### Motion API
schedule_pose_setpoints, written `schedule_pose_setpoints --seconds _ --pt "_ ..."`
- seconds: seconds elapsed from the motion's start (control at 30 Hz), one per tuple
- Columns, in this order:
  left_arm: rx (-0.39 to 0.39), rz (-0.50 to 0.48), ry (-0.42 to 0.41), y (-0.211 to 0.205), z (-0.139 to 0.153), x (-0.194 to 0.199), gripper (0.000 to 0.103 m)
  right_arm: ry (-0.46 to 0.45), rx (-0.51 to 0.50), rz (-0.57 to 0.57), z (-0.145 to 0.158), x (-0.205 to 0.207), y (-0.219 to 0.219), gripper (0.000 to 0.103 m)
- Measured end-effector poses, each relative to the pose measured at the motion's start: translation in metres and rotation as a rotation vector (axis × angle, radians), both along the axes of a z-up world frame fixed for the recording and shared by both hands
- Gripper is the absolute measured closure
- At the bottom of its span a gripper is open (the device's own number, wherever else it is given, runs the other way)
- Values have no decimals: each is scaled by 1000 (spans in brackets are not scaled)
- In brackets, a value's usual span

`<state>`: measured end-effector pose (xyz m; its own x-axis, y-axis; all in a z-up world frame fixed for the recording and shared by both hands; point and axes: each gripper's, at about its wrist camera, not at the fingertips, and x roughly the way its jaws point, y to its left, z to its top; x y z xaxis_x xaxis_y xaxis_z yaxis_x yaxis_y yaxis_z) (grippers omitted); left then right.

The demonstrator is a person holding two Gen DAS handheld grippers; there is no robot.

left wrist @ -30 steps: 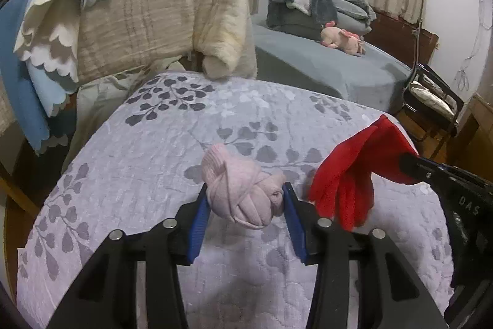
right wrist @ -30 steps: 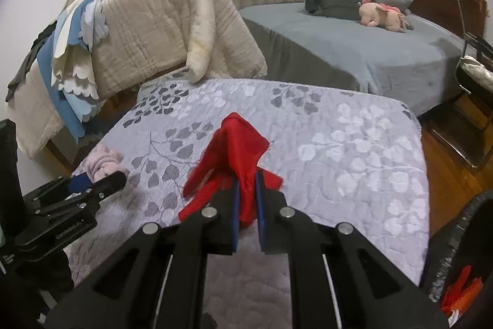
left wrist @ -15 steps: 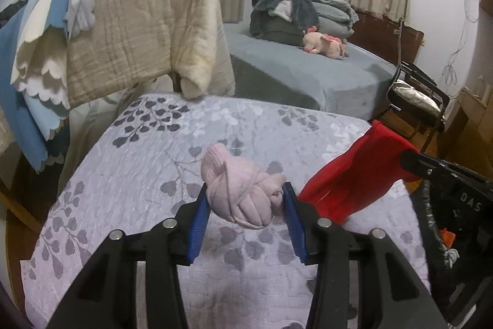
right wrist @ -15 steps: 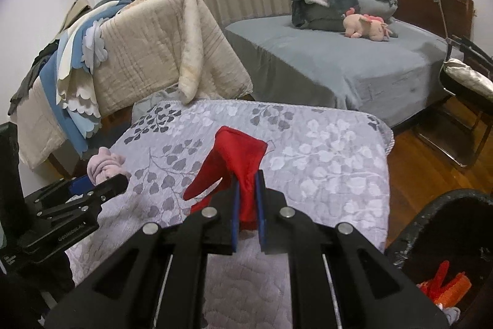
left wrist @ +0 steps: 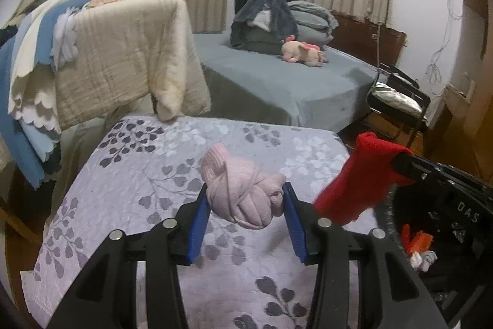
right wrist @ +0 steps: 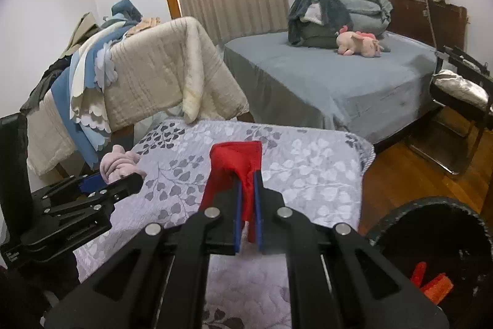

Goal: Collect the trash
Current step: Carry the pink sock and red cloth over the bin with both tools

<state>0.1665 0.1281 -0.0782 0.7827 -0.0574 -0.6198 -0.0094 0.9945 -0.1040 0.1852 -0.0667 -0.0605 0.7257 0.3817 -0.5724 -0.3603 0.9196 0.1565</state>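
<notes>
My left gripper (left wrist: pixel 245 199) is shut on a knotted pale pink cloth bundle (left wrist: pixel 243 193), held above the leaf-patterned quilt (left wrist: pixel 154 174). In the right wrist view that bundle (right wrist: pixel 118 162) shows at the left, between the left gripper's fingers. My right gripper (right wrist: pixel 247 199) is shut on a red cloth (right wrist: pixel 237 162) that sticks up past its blue pads. From the left wrist view the red cloth (left wrist: pixel 360 178) hangs at the right, close above the rim of a black bin (left wrist: pixel 431 255). The bin (right wrist: pixel 437 239) holds orange and white scraps.
Beige and blue blankets (left wrist: pixel 107 51) hang over a rack behind the quilt. A grey bed (right wrist: pixel 339 82) with a pink plush toy (right wrist: pixel 357 42) stands beyond. A black chair (right wrist: pixel 462 94) is on the wooden floor at the right.
Both grippers have risen and drawn back from the quilt with their cloths still held. The black bin has come into view at the lower right of both views.
</notes>
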Motion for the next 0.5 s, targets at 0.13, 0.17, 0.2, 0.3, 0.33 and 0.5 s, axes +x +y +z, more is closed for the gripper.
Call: schedule_pose_setpoints --seconds 0.13,0.17,0.2,0.3,0.33,0.5 --pt "-5 -29 -13 -18 11 -6 57 -13 -2 -29 12 -11 -20 97" --pt "-6 -34 -15 -21 12 -7 57 -13 0 -38 15 -14 -25 97" --pt "-6 -42 -18 -26 15 -9 57 -15 2 -44 17 -17 -30 97" --pt "-8 -63 -25 -39 21 -13 57 -25 -5 -66 26 -25 -44 97" --pt "-9 -69 -27 -43 22 -14 57 -29 -7 -74 29 -29 -48 97" --pt "-12 -118 -47 -67 35 -19 57 -51 -18 -115 42 -44 -73 97"
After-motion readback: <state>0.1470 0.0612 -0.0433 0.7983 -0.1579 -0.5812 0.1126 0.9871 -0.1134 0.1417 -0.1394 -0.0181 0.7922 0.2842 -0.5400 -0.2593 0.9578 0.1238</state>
